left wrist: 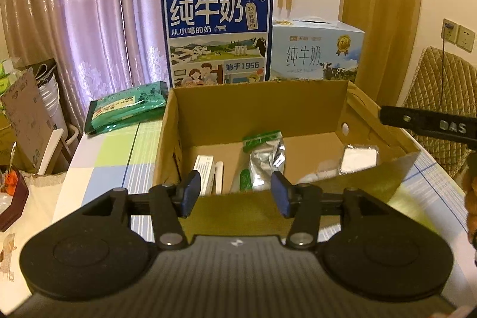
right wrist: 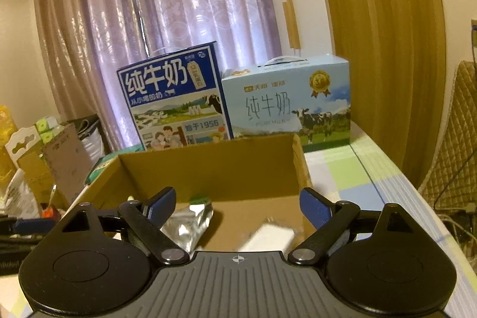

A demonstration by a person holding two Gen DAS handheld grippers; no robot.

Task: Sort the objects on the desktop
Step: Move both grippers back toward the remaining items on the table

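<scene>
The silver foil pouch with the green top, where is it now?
In the left wrist view the silver foil pouch lies inside the cardboard box, near its middle, right of the white carton and left of the flat silver packet.

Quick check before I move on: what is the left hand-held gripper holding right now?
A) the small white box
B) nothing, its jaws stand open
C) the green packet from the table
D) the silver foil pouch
B: the left hand-held gripper stands open and empty at the near wall of the cardboard box, while the silver foil pouch lies inside on the box floor.
</scene>
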